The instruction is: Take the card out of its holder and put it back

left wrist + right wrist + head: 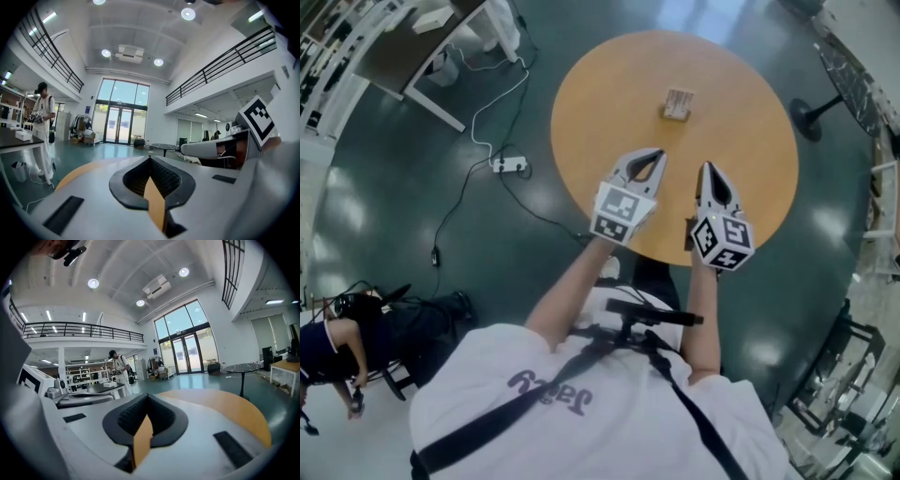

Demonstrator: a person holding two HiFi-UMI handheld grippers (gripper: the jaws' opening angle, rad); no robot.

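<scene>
On the round orange table, toward its far side, stands a small card holder with a pale card upright in it. My left gripper hovers over the table's near part, shut and empty, a good way short of the holder. My right gripper is beside it on the right, also shut with nothing in it. In the left gripper view the left gripper has its jaws closed tip to tip; the right gripper view shows the right gripper the same way. Neither gripper view shows the holder.
A power strip with trailing cables lies on the dark floor left of the table. A desk stands at the far left, a stand's base at the right. A person crouches at the lower left; another person stands farther off.
</scene>
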